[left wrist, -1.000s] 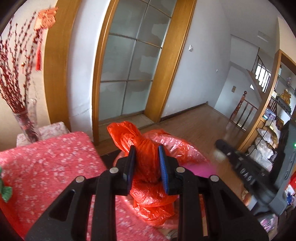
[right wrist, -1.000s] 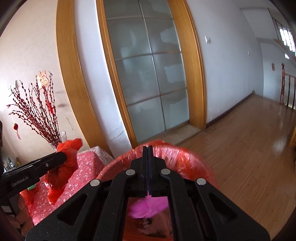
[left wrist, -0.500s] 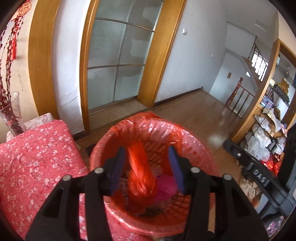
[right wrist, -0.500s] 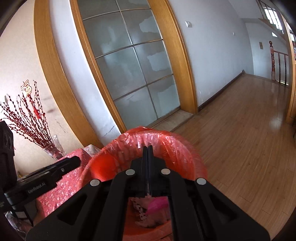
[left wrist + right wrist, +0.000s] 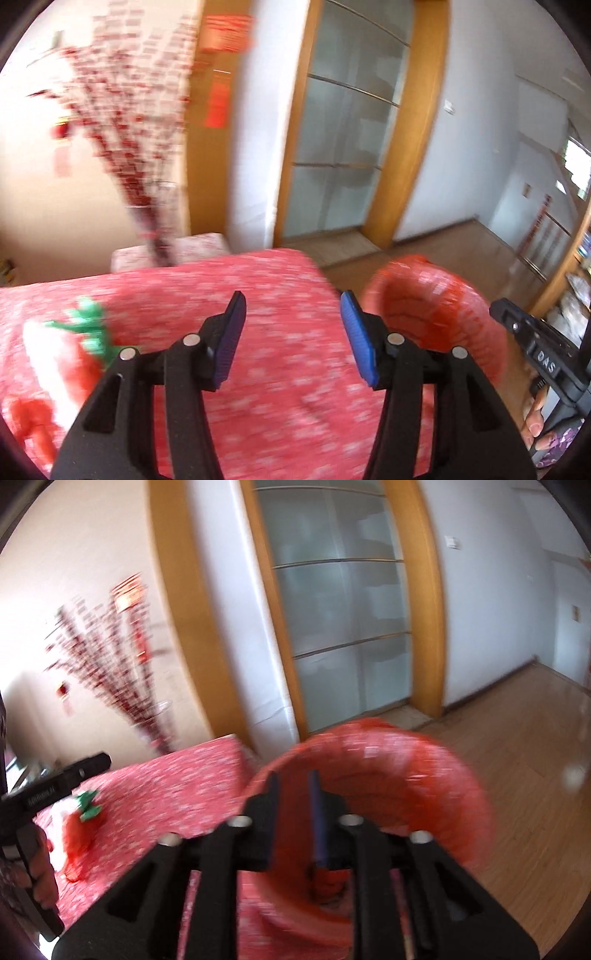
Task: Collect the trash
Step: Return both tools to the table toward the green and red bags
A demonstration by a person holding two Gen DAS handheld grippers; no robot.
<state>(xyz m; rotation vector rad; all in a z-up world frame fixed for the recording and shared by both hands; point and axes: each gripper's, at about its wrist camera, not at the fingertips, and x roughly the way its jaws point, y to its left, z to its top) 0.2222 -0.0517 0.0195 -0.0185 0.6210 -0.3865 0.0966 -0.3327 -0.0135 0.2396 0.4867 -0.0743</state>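
Dropped since the earlier frame: the orange bag, now inside the red-lined bin. Both views have swung toward the desk. Remaining trash: a crumpled white, red and green wrapper, left of the bin on the desk; judged light, soft, best pinched at its bunched middle; long axis unclear through blur. Left tongs have just spread, empty; right tongs have just parted, empty.

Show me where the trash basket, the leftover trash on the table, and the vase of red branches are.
trash basket [image 5: 424,775], right wrist view, far inner wall
leftover trash [image 5: 66,354], left wrist view, white and red middle
vase of red branches [image 5: 159,221], left wrist view, lower stems
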